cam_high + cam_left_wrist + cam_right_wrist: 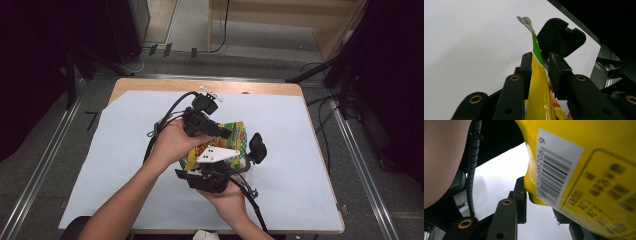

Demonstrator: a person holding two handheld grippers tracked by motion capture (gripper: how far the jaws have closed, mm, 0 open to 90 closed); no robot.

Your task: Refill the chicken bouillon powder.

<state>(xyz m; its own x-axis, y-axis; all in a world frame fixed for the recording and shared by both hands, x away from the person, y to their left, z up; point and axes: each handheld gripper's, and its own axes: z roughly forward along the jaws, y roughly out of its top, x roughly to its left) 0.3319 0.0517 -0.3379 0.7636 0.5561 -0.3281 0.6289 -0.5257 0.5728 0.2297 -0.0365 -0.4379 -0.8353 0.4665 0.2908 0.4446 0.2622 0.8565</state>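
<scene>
Bag (231,134): sealed yellow-green packet, held above the sheet (300,150) at the table's middle.
My left gripper (541,75): pinched its edge.
My right gripper (541,202): gripped its barcode end.

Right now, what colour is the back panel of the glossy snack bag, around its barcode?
Yellow, around a white barcode label on the glossy snack bag; the right gripper view shows it best.

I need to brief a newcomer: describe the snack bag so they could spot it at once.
On the white sheet covering the wooden table, look at mid-table between the two hand-held black grippers. The glossy yellow-and-green foil snack bag is there, the only colourful thing, with a white barcode label.
</scene>
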